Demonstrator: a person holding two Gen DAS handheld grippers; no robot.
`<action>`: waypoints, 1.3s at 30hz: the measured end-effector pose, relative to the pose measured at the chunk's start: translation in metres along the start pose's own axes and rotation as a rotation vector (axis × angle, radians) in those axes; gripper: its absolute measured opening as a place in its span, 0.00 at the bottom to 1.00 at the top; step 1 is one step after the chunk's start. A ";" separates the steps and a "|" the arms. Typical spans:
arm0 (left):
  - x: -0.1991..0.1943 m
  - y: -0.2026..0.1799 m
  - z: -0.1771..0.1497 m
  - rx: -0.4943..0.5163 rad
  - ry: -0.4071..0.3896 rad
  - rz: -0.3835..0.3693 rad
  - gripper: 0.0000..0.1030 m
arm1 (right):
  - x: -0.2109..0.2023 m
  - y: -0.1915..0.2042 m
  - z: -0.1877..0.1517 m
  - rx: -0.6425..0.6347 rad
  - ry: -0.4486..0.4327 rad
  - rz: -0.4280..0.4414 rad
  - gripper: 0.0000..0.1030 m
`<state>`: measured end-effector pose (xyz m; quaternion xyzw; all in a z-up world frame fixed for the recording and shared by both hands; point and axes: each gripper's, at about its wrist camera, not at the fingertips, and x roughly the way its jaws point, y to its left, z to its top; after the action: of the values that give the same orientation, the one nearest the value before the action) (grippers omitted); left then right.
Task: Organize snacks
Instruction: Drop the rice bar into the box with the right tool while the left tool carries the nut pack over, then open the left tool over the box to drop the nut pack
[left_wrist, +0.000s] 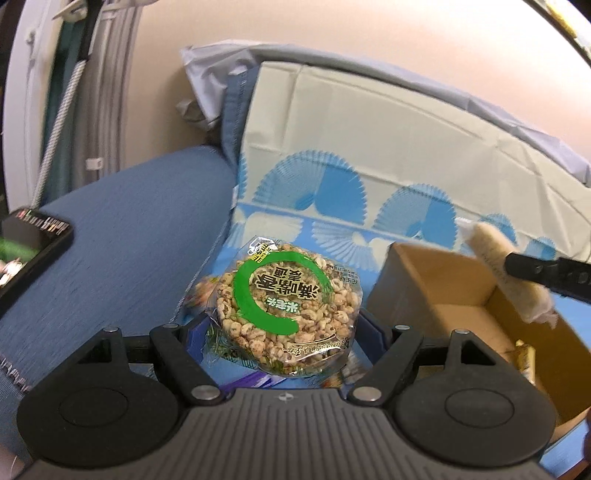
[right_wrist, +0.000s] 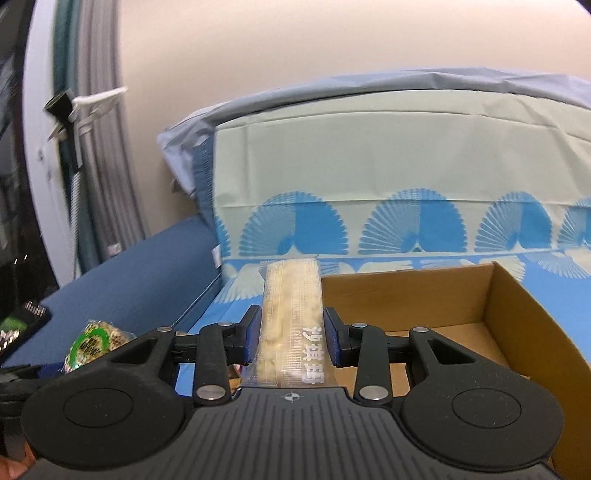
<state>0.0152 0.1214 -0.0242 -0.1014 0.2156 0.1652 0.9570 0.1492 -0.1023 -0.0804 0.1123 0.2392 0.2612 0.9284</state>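
With the round rice cake pinched by the left gripper and the long bar pinched low by the right gripper, the bar could have been tipped against the cardboard box wall at the right of the frame and dropped outside.

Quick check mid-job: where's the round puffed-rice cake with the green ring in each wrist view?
Left wrist: rice cake sits low centre, between the left claw's pads.
Right wrist: it shows small at the lower left edge, left of the right claw, which grips a long bar.
Shared landmark: the cardboard box, right of the cake in both.
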 end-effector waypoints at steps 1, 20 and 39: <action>0.000 -0.006 0.004 0.004 -0.006 -0.011 0.80 | 0.000 -0.004 0.002 0.011 -0.004 -0.010 0.36; 0.016 -0.118 0.053 0.029 -0.072 -0.181 0.80 | -0.007 -0.081 0.027 0.206 -0.092 -0.209 0.36; 0.041 -0.179 0.062 0.048 -0.049 -0.249 0.81 | -0.017 -0.104 0.030 0.251 -0.126 -0.259 0.35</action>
<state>0.1383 -0.0162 0.0343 -0.1004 0.1816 0.0424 0.9773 0.1970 -0.2013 -0.0830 0.2116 0.2238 0.1002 0.9461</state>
